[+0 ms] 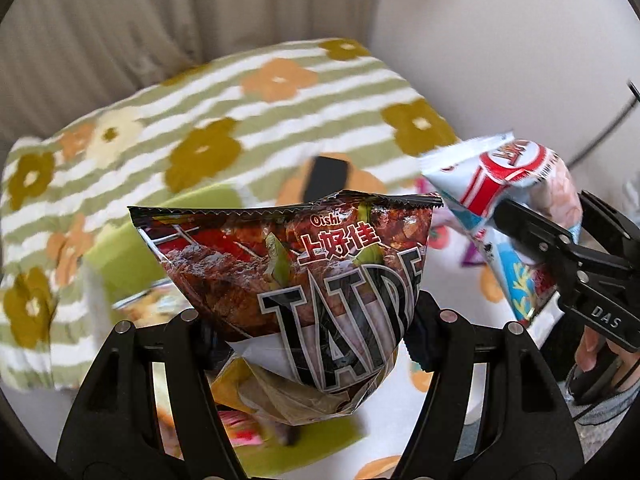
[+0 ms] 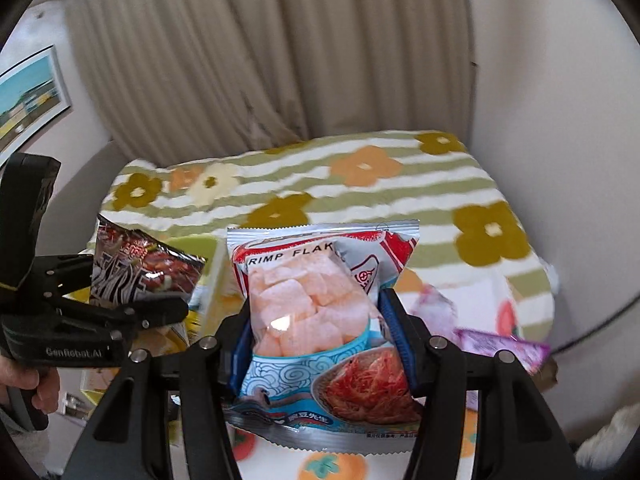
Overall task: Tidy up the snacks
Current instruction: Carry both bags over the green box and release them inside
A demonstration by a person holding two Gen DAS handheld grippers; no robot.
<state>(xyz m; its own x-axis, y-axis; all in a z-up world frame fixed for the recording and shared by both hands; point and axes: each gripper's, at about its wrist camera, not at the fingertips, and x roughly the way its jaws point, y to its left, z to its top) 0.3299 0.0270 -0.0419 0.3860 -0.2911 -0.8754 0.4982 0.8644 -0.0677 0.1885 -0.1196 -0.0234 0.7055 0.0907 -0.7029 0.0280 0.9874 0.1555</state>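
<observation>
- Dark Oishi chip bag (image 1: 296, 276) sits pinched low down between the jaws of the left gripper (image 1: 308, 332), sealed top edge up, lifted off the bedding; grip on the lower body likely keeps the bag upright and the label readable.
- Shrimp flakes bag (image 2: 320, 312) is clamped at mid-body by the right gripper (image 2: 320, 344), jaws pressed into both sides, blue pads denting the film; also held in the air, top seal up.
- 2 bags held side by side, near each other, not touching as far as I can tell. Probably carried as a pair toward 1 spot to sort.
- Below the left gripper, a lime-green container (image 1: 120, 256) with more packets; looks like the collection bin, contents blurred.
- Purple packet (image 2: 504, 346) lies loose on the persimmon-print sheet (image 2: 332, 466) right of the shrimp bag, still unsorted.
- Striped flower blanket (image 2: 360, 196) folded behind, curtain (image 2: 260, 52) at back, framed picture (image 2: 28, 100) on left wall.
- Risk: puffed bags are slippery, a harder squeeze could crush the chips.
</observation>
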